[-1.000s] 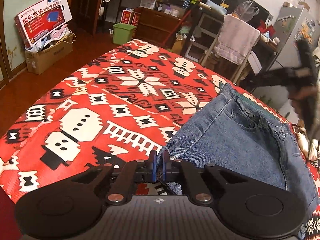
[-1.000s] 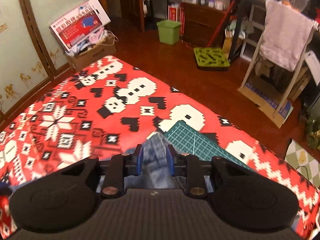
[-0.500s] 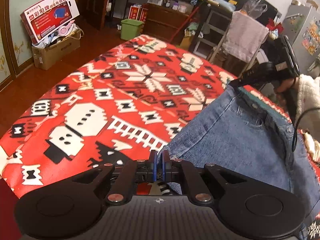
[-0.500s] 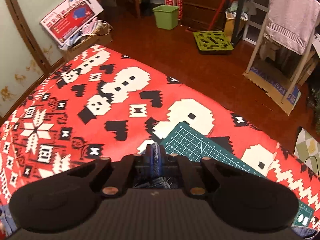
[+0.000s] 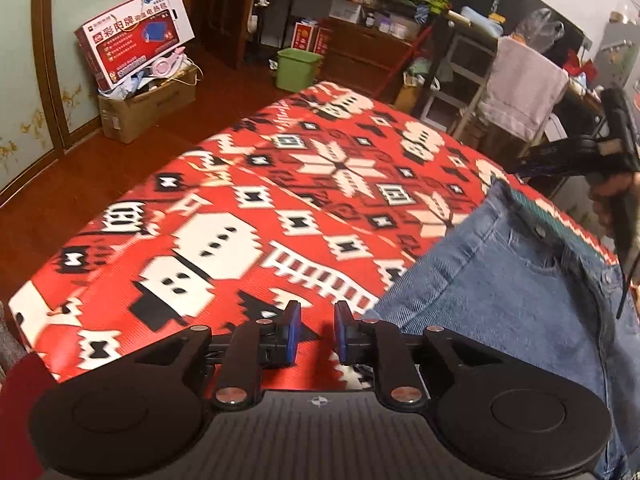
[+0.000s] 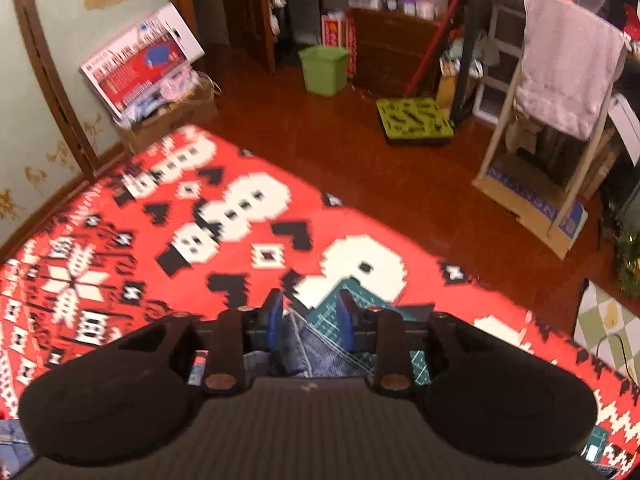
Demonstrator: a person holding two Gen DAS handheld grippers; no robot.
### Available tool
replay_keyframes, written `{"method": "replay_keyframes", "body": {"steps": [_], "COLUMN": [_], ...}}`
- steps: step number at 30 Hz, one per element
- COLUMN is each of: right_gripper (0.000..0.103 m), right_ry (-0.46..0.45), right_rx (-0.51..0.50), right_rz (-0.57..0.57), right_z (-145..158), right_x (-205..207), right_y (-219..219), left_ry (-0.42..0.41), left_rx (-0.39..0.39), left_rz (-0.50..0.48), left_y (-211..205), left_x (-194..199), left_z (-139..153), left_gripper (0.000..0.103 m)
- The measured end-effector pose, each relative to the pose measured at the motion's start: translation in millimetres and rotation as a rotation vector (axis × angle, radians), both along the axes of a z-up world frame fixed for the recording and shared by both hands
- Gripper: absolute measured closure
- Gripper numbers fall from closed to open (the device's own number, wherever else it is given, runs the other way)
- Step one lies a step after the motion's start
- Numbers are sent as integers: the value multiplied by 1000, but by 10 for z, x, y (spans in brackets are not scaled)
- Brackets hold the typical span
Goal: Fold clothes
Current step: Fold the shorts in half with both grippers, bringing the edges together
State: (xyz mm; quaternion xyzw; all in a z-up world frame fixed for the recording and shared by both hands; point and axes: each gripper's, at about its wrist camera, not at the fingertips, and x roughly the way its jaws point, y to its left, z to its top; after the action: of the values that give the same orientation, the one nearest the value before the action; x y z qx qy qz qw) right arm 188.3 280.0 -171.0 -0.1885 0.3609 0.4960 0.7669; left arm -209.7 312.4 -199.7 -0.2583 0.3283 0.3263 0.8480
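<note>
Blue denim jeans (image 5: pixel 512 280) lie folded on the red patterned table cover (image 5: pixel 248 216), at the right of the left wrist view. My left gripper (image 5: pixel 316 332) is open, its blue pads apart, just left of the jeans' near corner and holding nothing. In the right wrist view my right gripper (image 6: pixel 310 322) is open too, with a corner of the jeans (image 6: pixel 316 350) lying loose between and below its pads, over a green cutting mat (image 6: pixel 366 304). The other gripper (image 5: pixel 580 156) shows at the far right of the left wrist view, held in a hand.
The table cover (image 6: pixel 120 264) ends at a front edge with wooden floor beyond. On the floor stand a green bin (image 6: pixel 323 69), a cardboard box (image 5: pixel 140 108) with a red carton, a green tray (image 6: pixel 414 120), and a towel rack (image 6: pixel 560 80) at the right.
Both grippers were shut on corners of the jeans; now both have opened and let go. The jeans rest on the table, and the left gripper has shifted slightly left of the hem.
</note>
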Motion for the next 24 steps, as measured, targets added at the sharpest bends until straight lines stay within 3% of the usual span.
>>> {"method": "replay_keyframes", "body": {"steps": [2,4,9,16,21,24], "right_gripper": [77,93,93,93,93,95], "right_ry": [7,17,62,50,14,-14], "right_rx": [12,12,-4,-47,-59,-64], "right_rz": [73,157,285,425,458,419], "right_z": [76,125,-3,-321,-431,-444], "right_x": [-188,-416,-1003,-1656,-1786,-1669], "right_y": [-48,-93,-169,-69,-18,-10], "left_ry": [-44,-87,-154,-125,-109,-129], "left_rx": [-14,-27,-76,-97,-82,-110], "left_rz": [-10,-20,-111,-83,-70,-64], "left_y": [1,2,-96,-114,-87,-41], "left_x": [3,6,310,643,580,518], "left_z": [49,98,45,-200,-301,-322], "left_gripper": [87,87,92,96,98,100]}}
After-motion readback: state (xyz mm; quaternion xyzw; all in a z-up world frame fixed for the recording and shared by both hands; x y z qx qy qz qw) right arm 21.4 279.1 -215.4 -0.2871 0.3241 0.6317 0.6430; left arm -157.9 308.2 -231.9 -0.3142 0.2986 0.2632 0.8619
